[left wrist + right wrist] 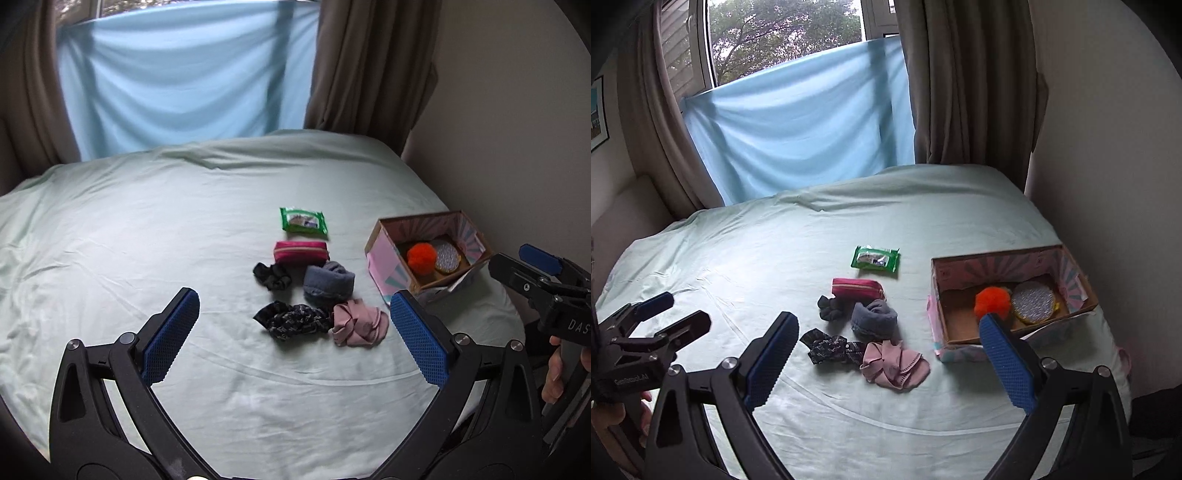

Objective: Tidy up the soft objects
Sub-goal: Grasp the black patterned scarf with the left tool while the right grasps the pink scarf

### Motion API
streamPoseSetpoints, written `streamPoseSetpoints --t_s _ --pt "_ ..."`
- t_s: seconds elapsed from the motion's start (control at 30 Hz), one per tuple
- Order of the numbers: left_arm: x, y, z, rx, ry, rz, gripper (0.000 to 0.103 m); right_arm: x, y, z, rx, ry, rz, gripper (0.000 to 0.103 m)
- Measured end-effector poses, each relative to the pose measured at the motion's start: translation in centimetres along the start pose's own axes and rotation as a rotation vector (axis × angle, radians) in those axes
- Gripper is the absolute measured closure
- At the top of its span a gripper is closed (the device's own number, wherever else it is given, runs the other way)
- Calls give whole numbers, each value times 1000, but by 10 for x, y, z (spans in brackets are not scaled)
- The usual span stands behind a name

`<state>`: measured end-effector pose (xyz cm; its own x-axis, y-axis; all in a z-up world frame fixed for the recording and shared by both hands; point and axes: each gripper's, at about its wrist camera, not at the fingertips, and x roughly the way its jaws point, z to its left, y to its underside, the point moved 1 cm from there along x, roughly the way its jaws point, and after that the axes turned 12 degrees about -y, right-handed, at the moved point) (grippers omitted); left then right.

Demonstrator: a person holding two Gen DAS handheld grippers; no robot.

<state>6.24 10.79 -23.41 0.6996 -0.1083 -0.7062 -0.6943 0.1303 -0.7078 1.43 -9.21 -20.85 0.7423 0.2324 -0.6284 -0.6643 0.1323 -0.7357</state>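
Bedroom w/ pale green bed sheet filling most of both views; blue cloth hung over window at far side, brown curtains either side.

Soft items clustered mid-bed, right of centre. Farthest: green wipes pack. Just nearer: pink zip pouch. Black scrunchie sits at pouch's near-left corner, looks touching. Grey rolled cloth just right of scrunchie, near edge of pouch. Nearest row: dark patterned scrunchie on left, pink fabric piece on right, the two touching; pink piece also abuts grey cloth's near side.

Cardboard box w/ pink/blue print stands at right side of bed, close to wall, apart from cluster. Inside: orange pom-pom and round glittery disc side by side toward box's far-right part; rest of floor bare cardboard.

Left gripper open wide, holding nothing, above near part of bed; nearest-row items seen btwn its blue pads. Right gripper also spread wide, empty, pink fabric piece btwn its pads in its own view, right pad overlapping box's near wall. Part of a hand visible on right gripper's handle at right edge.
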Motion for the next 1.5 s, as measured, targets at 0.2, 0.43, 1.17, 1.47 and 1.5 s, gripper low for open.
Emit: streamPoseSetpoints --t_s 0.2,0.43,1.17,1.47,1.5 --pt "84 40 -8 98 74 -3 0 68 52 -9 -10 25 19 5" --pt "166 67 -14 168 155 20 0 139 107 -33 8 33 64 5" --pt "279 105 -61 308 267 140 25 253 154 -68 -19 45 148 9" --pt "276 106 -73 351 302 139 59 248 153 -68 -32 75 140 41" --pt "275 105 -72 341 304 142 61 247 152 -66 -46 77 141 49"
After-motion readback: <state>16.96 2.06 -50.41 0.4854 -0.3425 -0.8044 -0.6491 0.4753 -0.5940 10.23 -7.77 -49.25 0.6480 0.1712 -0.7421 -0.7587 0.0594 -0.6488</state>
